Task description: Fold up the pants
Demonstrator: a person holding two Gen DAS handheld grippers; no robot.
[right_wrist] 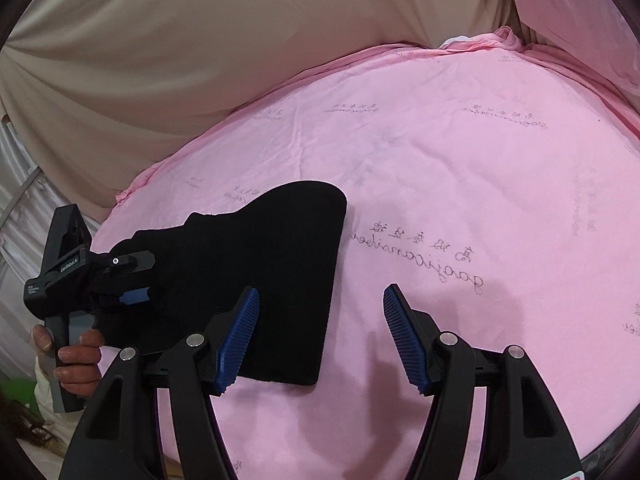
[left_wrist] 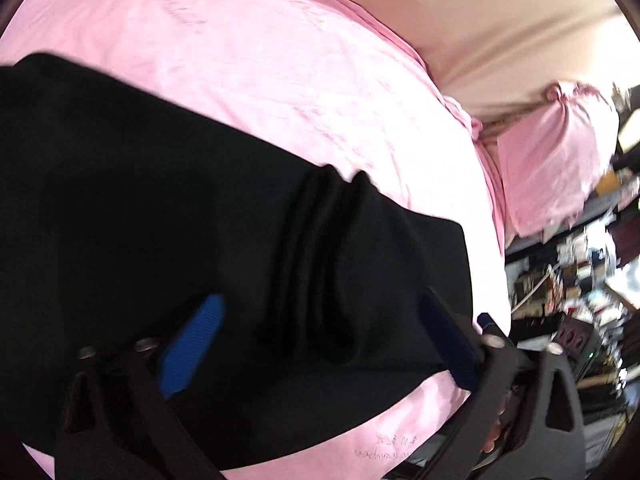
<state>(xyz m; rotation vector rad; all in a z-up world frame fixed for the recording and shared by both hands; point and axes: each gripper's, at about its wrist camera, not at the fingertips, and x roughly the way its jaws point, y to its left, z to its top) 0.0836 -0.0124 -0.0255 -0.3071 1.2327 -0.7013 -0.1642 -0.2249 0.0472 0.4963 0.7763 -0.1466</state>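
Two hand-held grippers hover over black pants (right_wrist: 256, 280) that lie in a folded block on a pink sheet (right_wrist: 460, 180) printed with faint script. Seen from the right wrist, the right gripper (right_wrist: 320, 332) stands with its blue-padded fingers (right_wrist: 240, 332) spread wide and holds nothing; its left finger overlaps the near right edge of the pants, while the right finger sits over bare sheet. The left gripper (right_wrist: 134, 296) is at the left side of the pants, gripped by a bare hand (right_wrist: 76, 356), and from this view I cannot tell how far its jaws are parted. The left wrist view settles it: the left gripper (left_wrist: 320, 340) has its blue fingers (left_wrist: 192, 344) set wide apart, with a bunched ridge of the pants (left_wrist: 200, 200) rising between them, not pinched. A beige drape (right_wrist: 200, 40) hangs beyond the far edge of the sheet, and cluttered shelves (left_wrist: 580, 280) show blurred at the right.
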